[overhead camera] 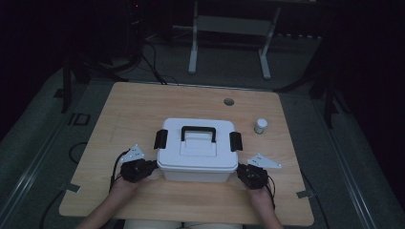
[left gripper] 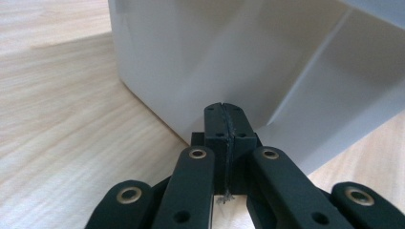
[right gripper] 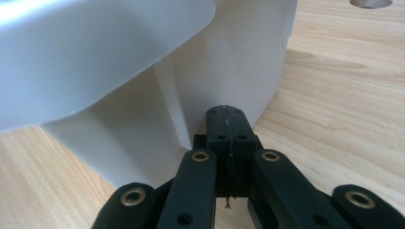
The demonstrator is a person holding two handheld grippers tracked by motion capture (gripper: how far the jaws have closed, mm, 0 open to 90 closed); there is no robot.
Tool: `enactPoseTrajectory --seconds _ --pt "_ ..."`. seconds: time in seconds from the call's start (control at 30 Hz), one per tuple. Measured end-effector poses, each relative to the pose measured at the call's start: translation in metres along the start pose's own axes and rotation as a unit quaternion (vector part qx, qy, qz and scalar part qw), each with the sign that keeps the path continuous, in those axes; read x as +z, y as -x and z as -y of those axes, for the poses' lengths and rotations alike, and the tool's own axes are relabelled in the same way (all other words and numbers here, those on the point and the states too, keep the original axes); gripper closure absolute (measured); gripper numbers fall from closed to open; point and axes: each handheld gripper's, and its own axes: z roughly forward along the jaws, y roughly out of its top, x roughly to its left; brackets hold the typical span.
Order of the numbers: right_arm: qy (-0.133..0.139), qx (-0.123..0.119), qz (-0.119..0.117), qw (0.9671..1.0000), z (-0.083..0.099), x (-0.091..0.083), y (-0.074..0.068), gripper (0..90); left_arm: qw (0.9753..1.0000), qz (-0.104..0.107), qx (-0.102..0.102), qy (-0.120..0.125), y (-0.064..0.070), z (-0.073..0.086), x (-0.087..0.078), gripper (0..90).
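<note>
While you worked from the near edge, the views read as follows.

High view: a white lidded box (overhead camera: 197, 151) sat mid-table (overhead camera: 143, 102), black handle (overhead camera: 198, 131) on top, black latches at both ends; your left gripper (overhead camera: 154, 165) met its left side, your right gripper (overhead camera: 239, 170) its right; a small white jar (overhead camera: 260, 126) stood apart, right of the box.

Left gripper view: your jaws were pressed together, empty, tips at the box wall (left gripper: 200, 62).

Right gripper view: your jaws were likewise together, gripping nothing, tips against the box wall (right gripper: 229, 62) under the lid's rim.
</note>
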Motion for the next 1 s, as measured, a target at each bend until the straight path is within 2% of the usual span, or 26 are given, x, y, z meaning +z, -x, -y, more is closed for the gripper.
enactPoseTrajectory --seconds 0.17,0.23,0.37,0.47,0.5,0.57,0.63,0.67,0.7,0.73,0.8,0.87,0.9,0.93,0.97,1.0 --pt "0.001 -0.001 0.002 1.0000 0.003 -0.005 -0.002 90.0 0.9999 0.005 0.009 -0.004 0.004 0.002 -0.003 89.3" --pt "0.001 0.003 -0.002 1.0000 0.004 -0.005 -0.002 90.0 0.9999 0.009 0.006 -0.004 0.004 0.003 -0.004 89.2" --pt "0.004 0.001 -0.002 1.0000 0.004 -0.005 -0.003 90.0 0.9998 0.004 0.018 -0.006 0.004 0.002 -0.005 89.2" --pt "0.004 0.001 -0.006 1.0000 0.004 -0.005 -0.001 90.0 0.9997 0.015 0.017 -0.003 -0.001 0.003 -0.005 88.3" --pt "0.008 0.008 -0.010 0.9999 0.004 -0.005 0.000 90.0 0.9997 0.014 0.018 -0.005 -0.003 0.004 -0.006 84.9" --pt "0.004 0.001 0.000 1.0000 0.004 -0.006 0.004 89.7 0.9996 0.015 0.015 -0.017 -0.008 0.004 -0.007 82.2" --pt "0.002 -0.003 0.011 0.9999 0.004 -0.009 0.009 82.1 0.9995 0.014 0.008 -0.026 -0.015 0.006 -0.012 77.4" --pt "0.002 0.001 0.011 0.9999 0.005 -0.010 0.013 74.2 0.9994 0.008 -0.003 -0.034 -0.022 0.008 -0.018 69.1" --pt "0.005 0.009 0.006 0.9999 0.007 -0.014 0.022 54.7 0.9994 0.008 -0.006 -0.034 -0.023 0.008 -0.020 56.8" --pt "0.003 0.011 0.005 0.9999 0.007 -0.014 0.024 49.3 0.9992 0.015 -0.011 -0.035 -0.026 0.009 -0.024 54.2" --pt "0.007 0.020 0.009 0.9997 0.010 -0.019 0.032 36.0 0.9992 0.007 -0.007 -0.038 -0.030 0.008 -0.031 43.0" --pt "0.012 0.029 0.009 0.9995 0.012 -0.024 0.038 23.3 0.9991 0.004 -0.002 -0.041 -0.032 0.006 -0.038 36.8" --pt "0.012 0.029 0.009 0.9995 0.012 -0.024 0.038 23.3 0.9991 0.004 -0.002 -0.041 -0.032 0.006 -0.038 35.7" --pt "0.016 0.032 0.014 0.9993 0.013 -0.026 0.041 19.5 0.9990 0.009 -0.002 -0.043 -0.035 0.003 -0.045 35.7" --pt "0.027 0.040 0.024 0.9985 0.014 -0.031 0.046 18.1 0.9992 0.009 0.001 -0.040 -0.035 0.001 -0.048 34.3" --pt "0.025 0.035 0.032 0.9986 0.014 -0.033 0.047 15.5 0.9991 0.011 0.003 -0.041 -0.035 -0.002 -0.052 32.9"
